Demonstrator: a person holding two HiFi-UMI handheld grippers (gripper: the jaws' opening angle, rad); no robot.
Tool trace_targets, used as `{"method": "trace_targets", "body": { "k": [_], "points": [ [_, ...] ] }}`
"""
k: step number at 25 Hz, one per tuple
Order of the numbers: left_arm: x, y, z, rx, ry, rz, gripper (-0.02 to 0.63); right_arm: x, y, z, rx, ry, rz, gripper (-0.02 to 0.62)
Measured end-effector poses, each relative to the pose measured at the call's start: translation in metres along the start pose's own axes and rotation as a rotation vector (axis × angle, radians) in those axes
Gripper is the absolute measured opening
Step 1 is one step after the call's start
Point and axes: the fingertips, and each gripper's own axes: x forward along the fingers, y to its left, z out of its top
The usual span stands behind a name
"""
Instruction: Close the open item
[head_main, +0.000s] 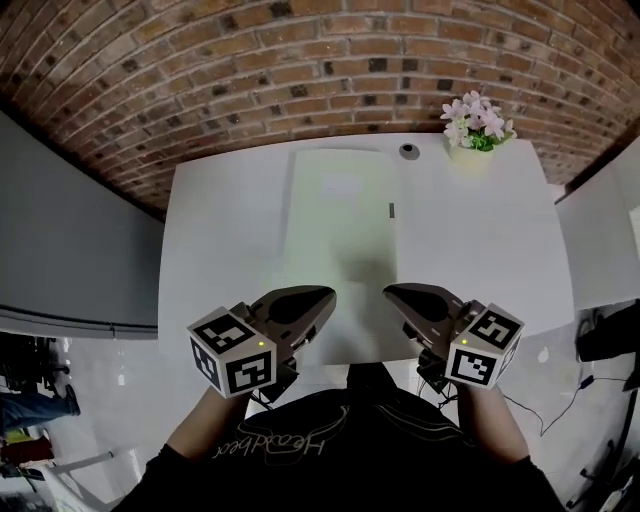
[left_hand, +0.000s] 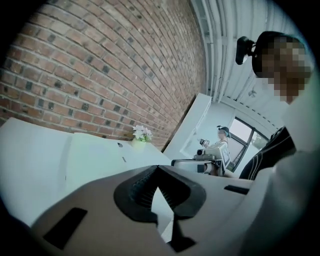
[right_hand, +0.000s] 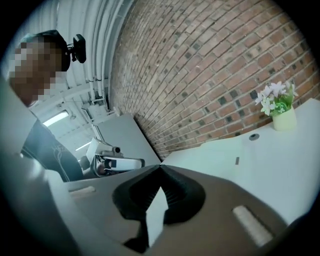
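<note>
A white bench stands pushed up against a brick wall, and lying flat along its middle is a pale green flat item that runs from near the wall down to the near edge. From here it looks level with the bench top, and I cannot tell whether it is open or closed. A small dark tab sits at its right-hand edge. The person holds both tools low over the near end of that item. The left gripper is over the item's near left part and the right gripper over its near right edge, the two noses pointing in toward each other with a gap between them. Whether either touches the surface I cannot say. The left gripper's dark ribbed fingers are together at the tips with nothing between them, only the white bench showing through the slot below. The right gripper's fingers meet at the tips the same way and carry nothing. A flower pot with pink and white blooms stands in the far right corner of the bench, and a round dark fitting lies just to its left.
</note>
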Motion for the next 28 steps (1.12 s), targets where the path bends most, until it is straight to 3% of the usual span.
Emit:
{"method": "trace_targets", "body": {
  "k": [12,17,28],
  "points": [
    [-0.112,-0.081,-0.040,0.156,-0.111,-0.083,0.003,-0.022,0.157,-0.038,-0.134,-0.066,0.076,0.003],
    [-0.140,-0.100,-0.058,0.182,-0.125,-0.100,0.003,-0.029,0.191,-0.055,-0.179,-0.074,0.075,0.003],
    [-0.166,-0.121,-0.089,0.196,-0.117,-0.108,0.003,-0.033,0.224,-0.084,-0.169,-0.071,0.058,0.002]
  ]
}}
